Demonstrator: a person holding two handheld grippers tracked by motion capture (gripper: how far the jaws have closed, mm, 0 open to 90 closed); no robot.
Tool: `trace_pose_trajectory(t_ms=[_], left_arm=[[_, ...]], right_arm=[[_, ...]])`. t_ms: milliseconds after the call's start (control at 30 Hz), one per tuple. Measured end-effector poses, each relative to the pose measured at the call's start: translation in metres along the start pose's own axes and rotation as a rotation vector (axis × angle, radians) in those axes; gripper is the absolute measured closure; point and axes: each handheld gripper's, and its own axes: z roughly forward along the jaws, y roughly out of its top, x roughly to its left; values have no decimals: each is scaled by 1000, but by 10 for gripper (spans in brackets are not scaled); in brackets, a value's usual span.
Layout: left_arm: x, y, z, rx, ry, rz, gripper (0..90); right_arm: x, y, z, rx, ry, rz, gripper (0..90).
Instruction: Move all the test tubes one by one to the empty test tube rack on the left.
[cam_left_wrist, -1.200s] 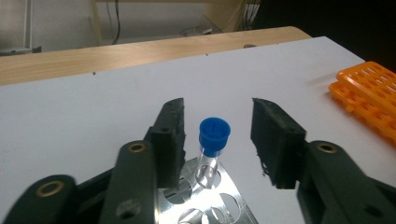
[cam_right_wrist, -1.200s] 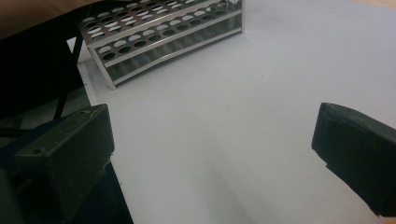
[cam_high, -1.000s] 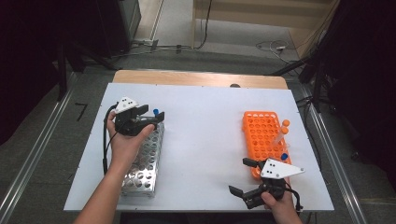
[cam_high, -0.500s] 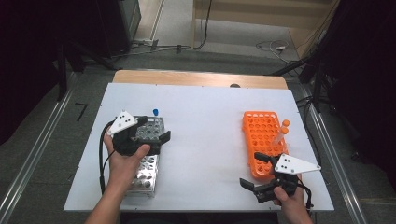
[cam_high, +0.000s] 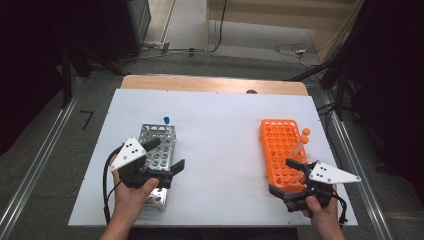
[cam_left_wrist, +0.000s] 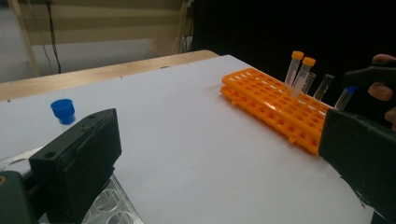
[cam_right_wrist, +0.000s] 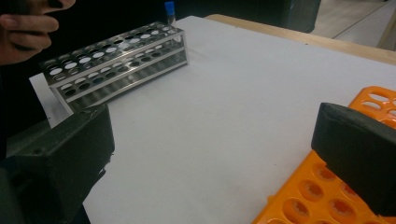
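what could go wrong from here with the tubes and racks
The blue-capped tube stands alone at the far corner of the metal rack; the open left gripper hovering over that rack could knock it. The orange-capped tubes lean in the orange rack, so the open right gripper near its front end might tip them or shove the rack.

My left gripper (cam_high: 166, 156) has just been opening and its jaws stand wide, nothing between them. My right gripper (cam_high: 289, 176) is spread too, held low.
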Motion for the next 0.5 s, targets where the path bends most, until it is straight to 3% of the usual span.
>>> trace_pose_trajectory(t_ms=[300,500], left_arm=[[5,-9,-1,13,-5,-19,0],[3,-10,1,25,-5,-9,0]], right_arm=[[-11,-1,-14,-17,-43,14,0],[-18,-4,-23,-12,-58,23,0]])
